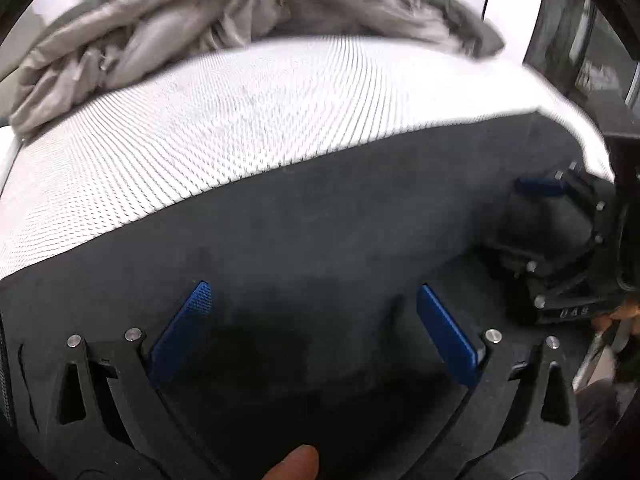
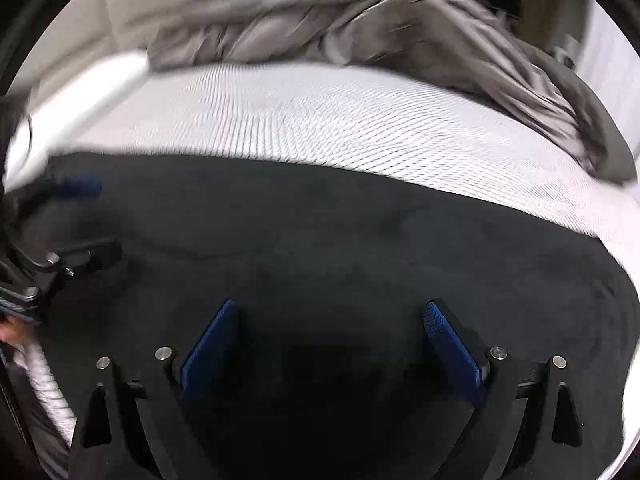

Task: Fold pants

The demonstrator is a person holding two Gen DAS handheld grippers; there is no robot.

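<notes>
Dark navy pants [image 1: 320, 220] lie flat on a white textured mattress [image 1: 200, 120]; they also show in the right wrist view [image 2: 340, 240]. My left gripper [image 1: 312, 292] is open, its blue pads spread just above the dark cloth, holding nothing. My right gripper [image 2: 332, 308] is open too, over the pants, holding nothing. The right gripper also shows at the right edge of the left wrist view [image 1: 560, 232], and the left gripper at the left edge of the right wrist view [image 2: 68, 220]. Both views are motion-blurred.
A crumpled grey blanket [image 1: 200, 12] is heaped on the far side of the mattress, also in the right wrist view [image 2: 400, 28]. Bare white mattress [image 2: 320, 120] lies between the pants and the blanket. Dark furniture [image 1: 592, 60] stands at the far right.
</notes>
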